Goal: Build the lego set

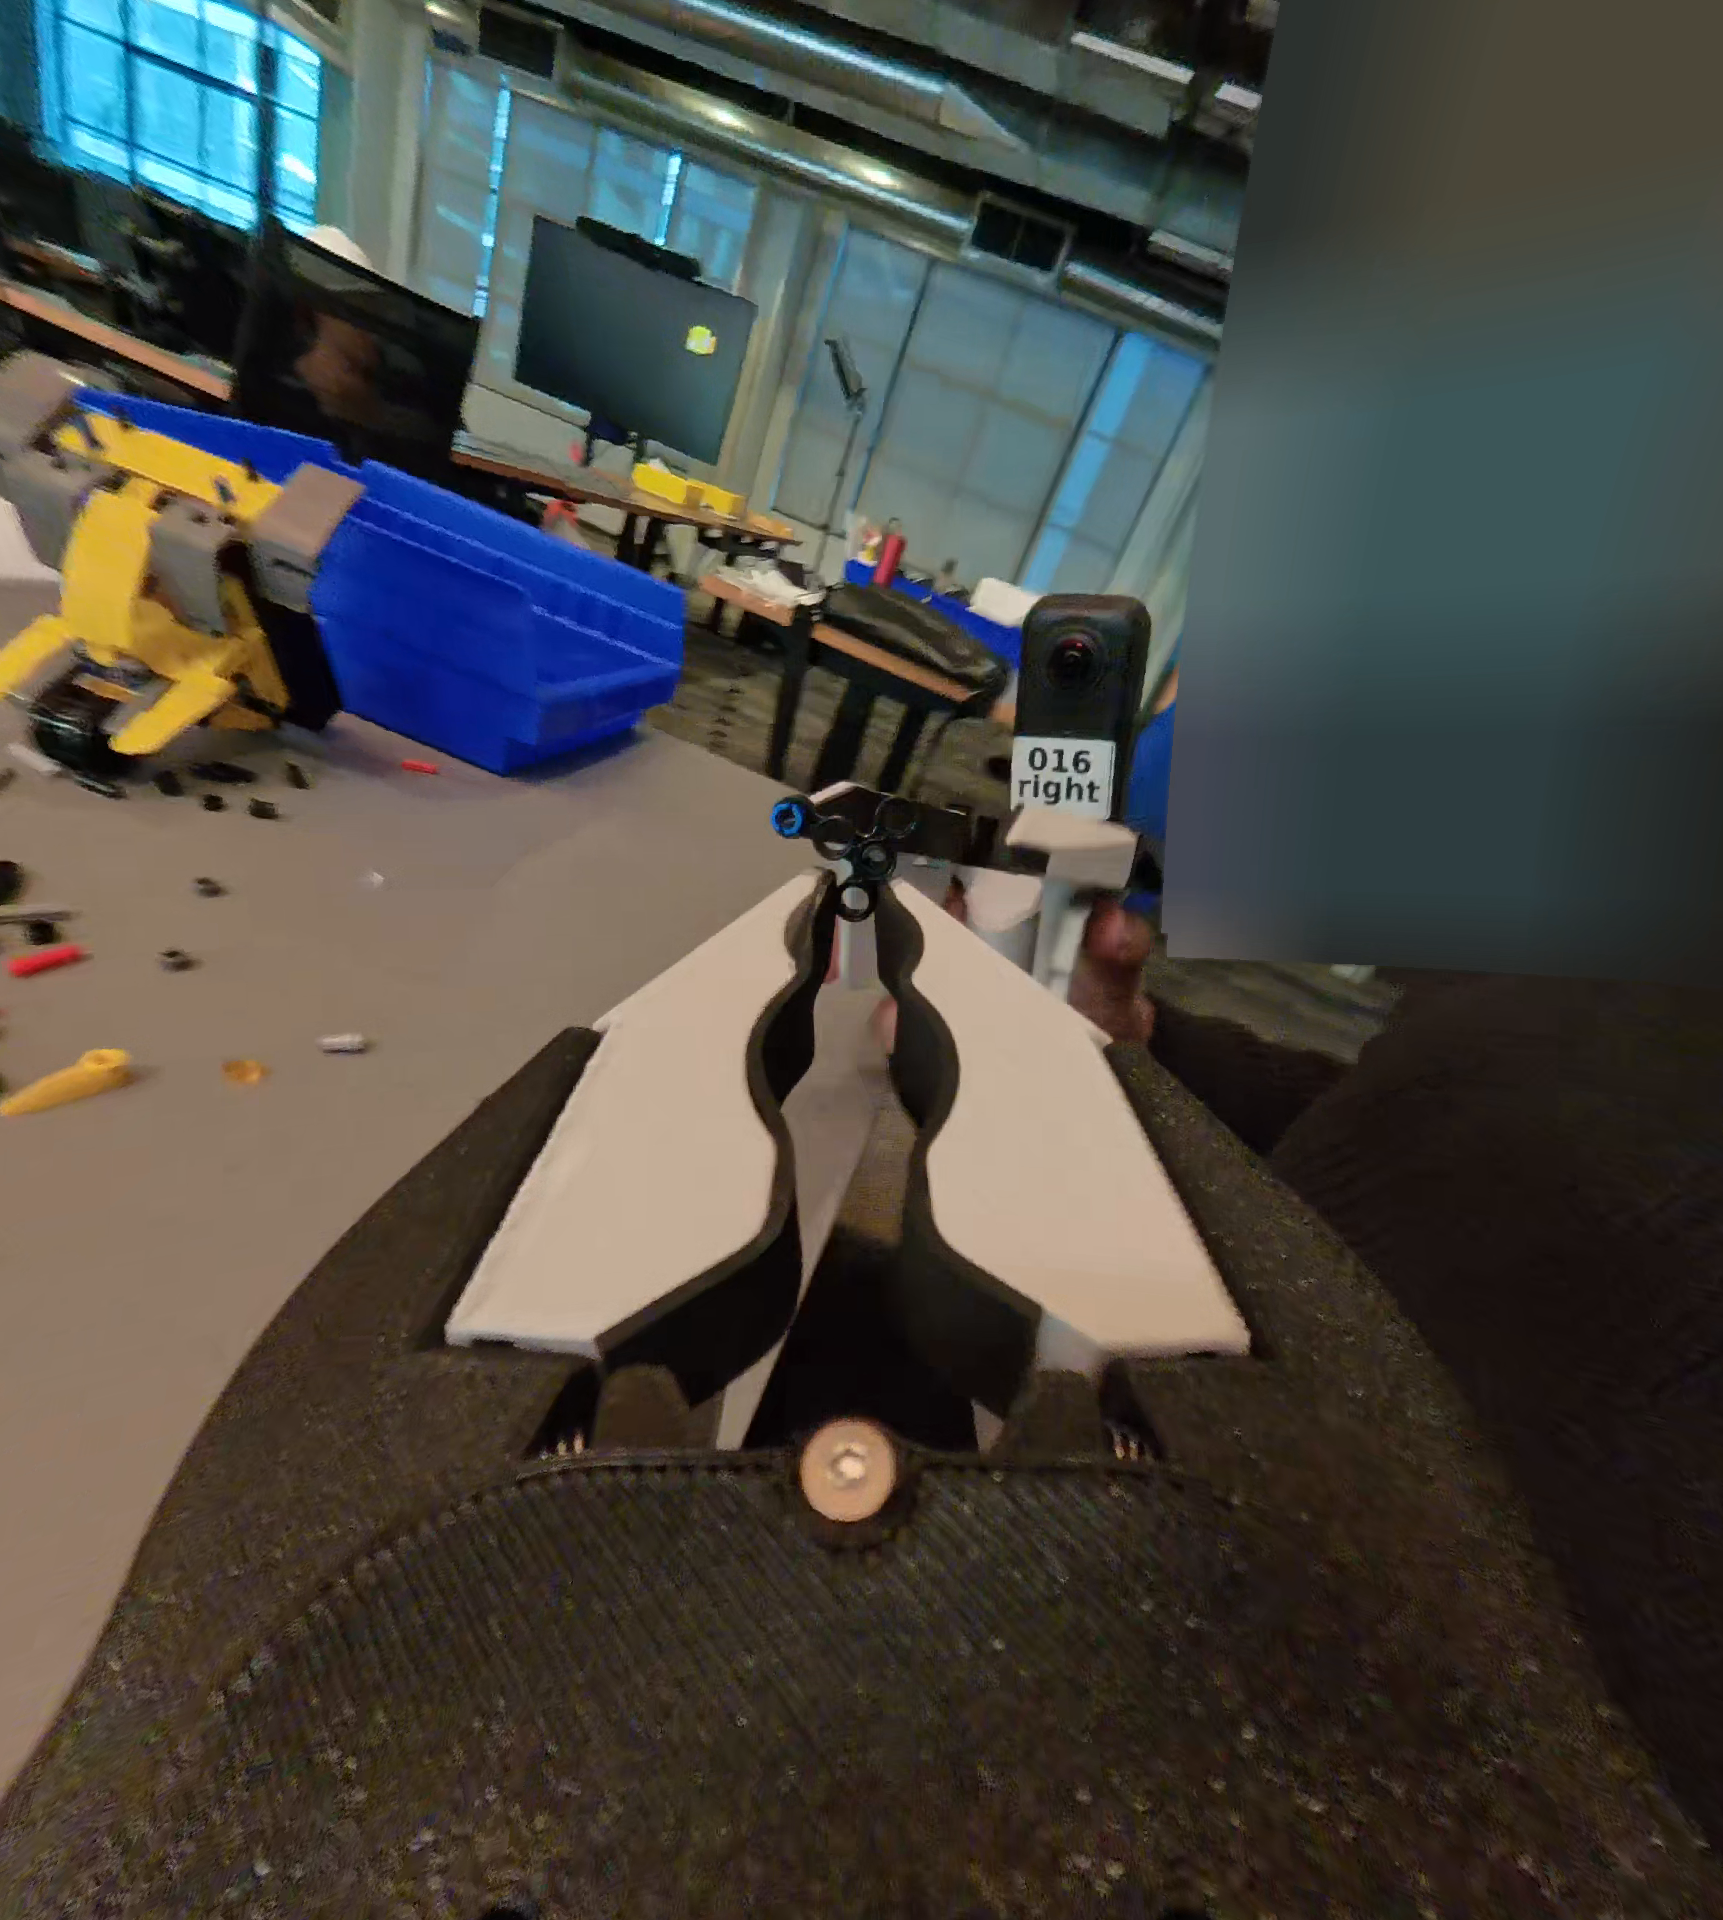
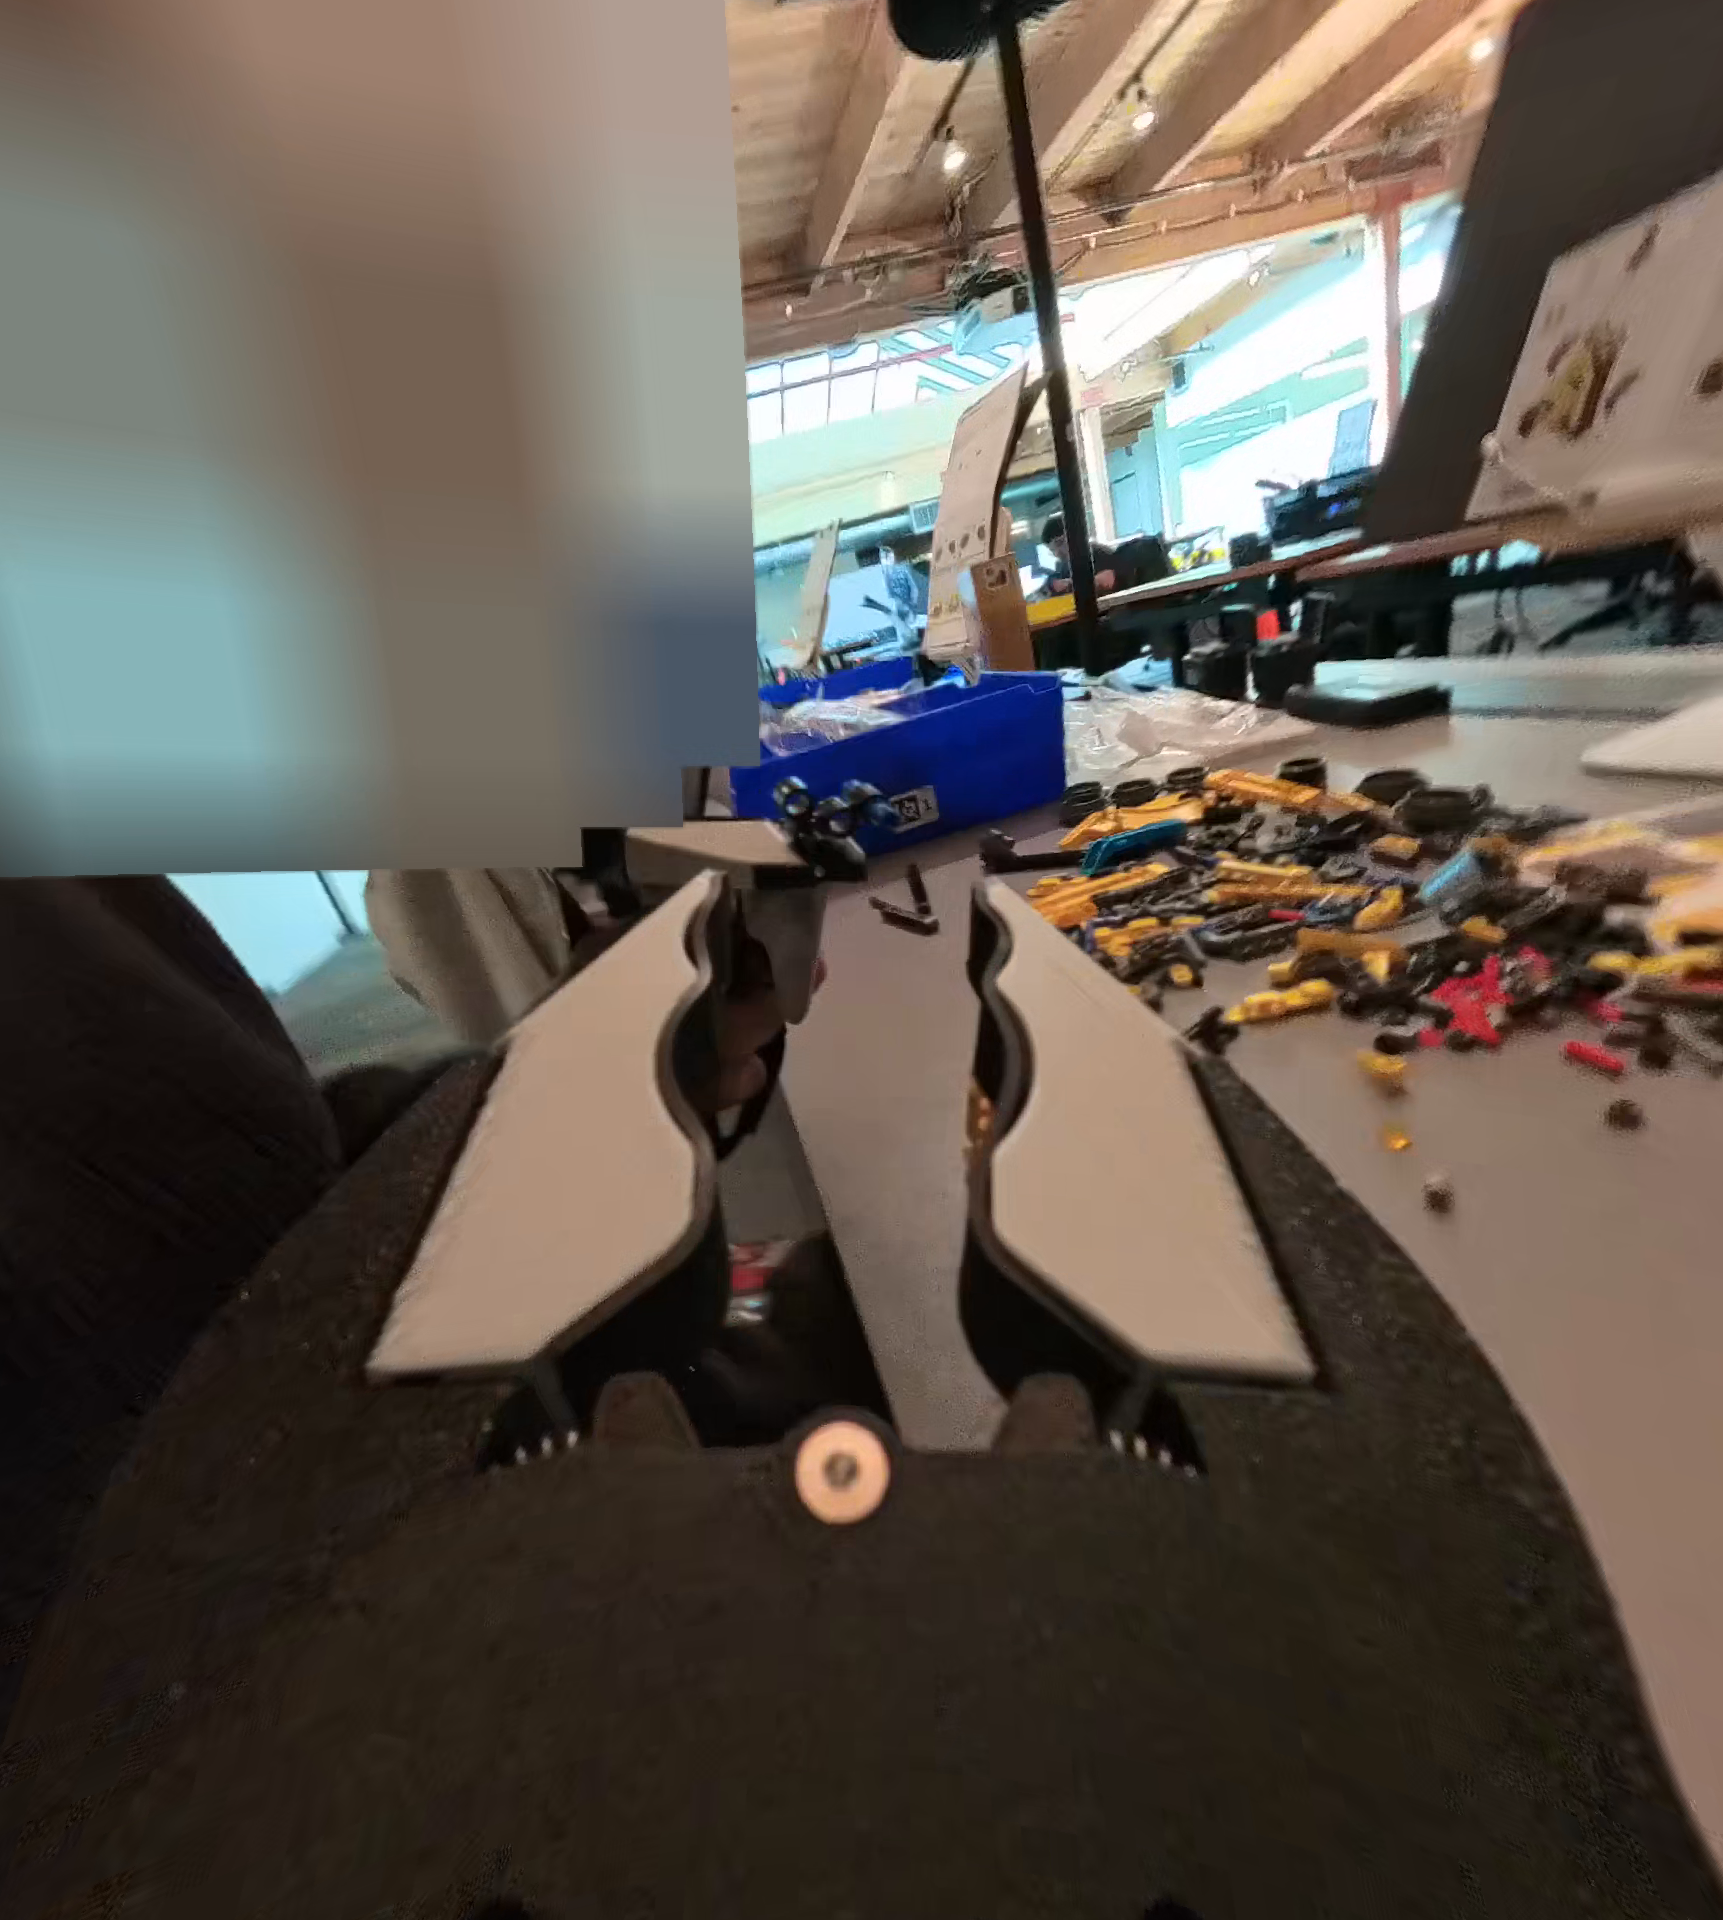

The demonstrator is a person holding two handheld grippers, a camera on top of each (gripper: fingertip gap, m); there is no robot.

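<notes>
My left gripper [image 1: 855, 902] is shut at its tips on a small black connector piece [image 1: 862, 847] with round holes and a blue pin [image 1: 789, 818], held above the grey table [image 1: 524, 935]. The same piece [image 2: 826, 821] shows in the right wrist view, at the tip of the left gripper [image 2: 722, 844]. My right gripper [image 2: 852, 894] is open and empty, its left finger close beside the piece. In the left wrist view its dark finger [image 1: 940, 831] lies just behind the piece, below its camera [image 1: 1080, 686]. A person's hand [image 1: 1111, 971] holds it.
A yellow and grey brick vehicle model [image 1: 150, 613] lies against a blue bin [image 1: 504, 634] at the far left. Loose pieces lie scattered on the table [image 1: 36, 961]. A large pile of yellow, black and red pieces [image 2: 1356, 935], another blue bin [image 2: 940, 758] and a booklet on a stand [image 2: 1667, 395] are to the right. My two grippers' fingertips are within a few centimetres of each other.
</notes>
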